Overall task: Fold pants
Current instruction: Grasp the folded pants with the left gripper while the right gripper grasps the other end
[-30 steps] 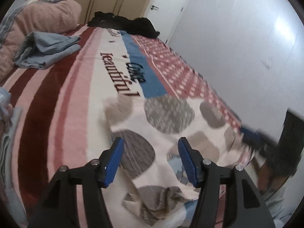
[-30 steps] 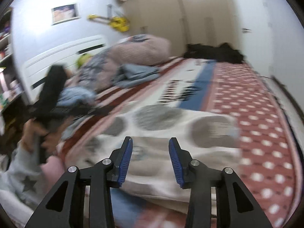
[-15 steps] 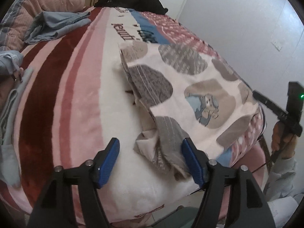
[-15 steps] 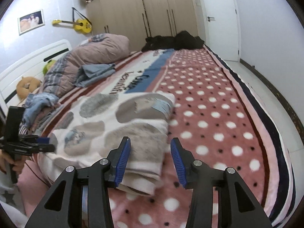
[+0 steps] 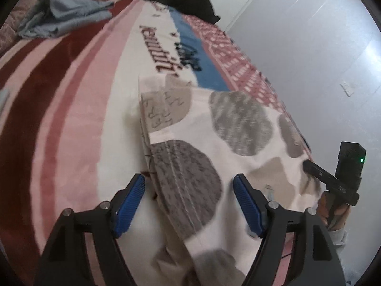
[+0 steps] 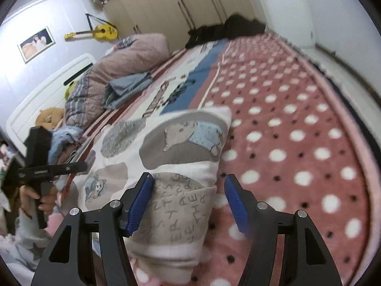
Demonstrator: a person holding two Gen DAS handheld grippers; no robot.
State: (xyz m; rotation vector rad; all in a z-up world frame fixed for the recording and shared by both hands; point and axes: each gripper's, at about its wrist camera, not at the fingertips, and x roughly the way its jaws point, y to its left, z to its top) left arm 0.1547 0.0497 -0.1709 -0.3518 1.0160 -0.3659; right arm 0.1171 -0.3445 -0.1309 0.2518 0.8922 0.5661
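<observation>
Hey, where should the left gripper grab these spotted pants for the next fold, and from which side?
Probably the layered side edge of the pants, lying between the open left gripper fingers. Come in low from the striped side of the blanket: that edge stands slightly off the bed in a stack, so one finger can slide under. The right gripper is open over the opposite edge.
</observation>
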